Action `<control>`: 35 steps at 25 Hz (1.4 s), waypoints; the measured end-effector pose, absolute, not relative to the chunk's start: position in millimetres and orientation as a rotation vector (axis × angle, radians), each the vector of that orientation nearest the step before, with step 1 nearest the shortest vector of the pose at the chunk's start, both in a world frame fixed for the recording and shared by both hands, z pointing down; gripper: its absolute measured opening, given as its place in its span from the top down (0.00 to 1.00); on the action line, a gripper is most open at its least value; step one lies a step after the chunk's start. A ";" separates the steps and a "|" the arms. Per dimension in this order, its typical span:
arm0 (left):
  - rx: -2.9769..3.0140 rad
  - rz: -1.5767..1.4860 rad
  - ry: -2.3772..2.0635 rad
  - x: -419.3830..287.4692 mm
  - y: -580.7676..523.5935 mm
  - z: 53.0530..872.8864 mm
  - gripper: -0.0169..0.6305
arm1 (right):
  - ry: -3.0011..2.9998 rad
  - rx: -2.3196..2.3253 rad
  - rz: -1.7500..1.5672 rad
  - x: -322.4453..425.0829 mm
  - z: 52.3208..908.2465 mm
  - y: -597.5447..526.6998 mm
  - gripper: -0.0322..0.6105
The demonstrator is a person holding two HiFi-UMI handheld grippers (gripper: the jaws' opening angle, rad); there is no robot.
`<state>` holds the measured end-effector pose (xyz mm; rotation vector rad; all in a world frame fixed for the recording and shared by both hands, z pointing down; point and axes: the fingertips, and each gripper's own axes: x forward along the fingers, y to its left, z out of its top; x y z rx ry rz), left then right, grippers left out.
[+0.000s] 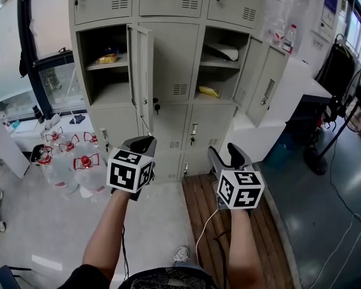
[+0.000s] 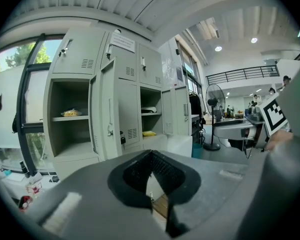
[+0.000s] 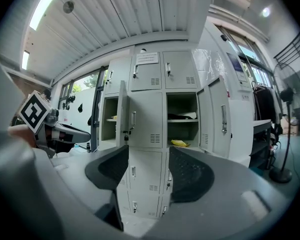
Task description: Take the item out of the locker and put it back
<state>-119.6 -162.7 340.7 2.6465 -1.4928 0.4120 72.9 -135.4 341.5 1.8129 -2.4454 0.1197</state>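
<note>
The grey lockers (image 1: pixel 168 59) stand ahead with two compartments open. In the right one a yellow packet (image 1: pixel 209 91) lies on the lower shelf, under a white item (image 1: pixel 224 52). Another yellow packet (image 1: pixel 108 58) sits on the left compartment's upper shelf. The same packets appear in the left gripper view (image 2: pixel 149 133) and the right gripper view (image 3: pixel 180 143). My left gripper (image 1: pixel 141 144) (image 2: pixel 151 156) is held low in front of the lockers, jaws shut and empty. Beside it, my right gripper (image 1: pixel 228 155) (image 3: pixel 149 169) is open and empty. Both are well short of the shelves.
Open locker doors (image 1: pixel 143 71) (image 1: pixel 265 83) jut outward. Several large water bottles (image 1: pixel 78 164) stand on the floor at left. A wooden pallet (image 1: pixel 198 203) lies beneath my right arm, with a white cable (image 1: pixel 204 227) across it. A standing fan (image 2: pixel 215 96) and a white counter (image 1: pixel 304 86) are at right.
</note>
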 end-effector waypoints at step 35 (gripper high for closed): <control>2.658 0.419 -1.450 9.0 -294.0 355.3 0.97 | -2.490 1.748 0.173 163.4 362.9 -278.6 0.53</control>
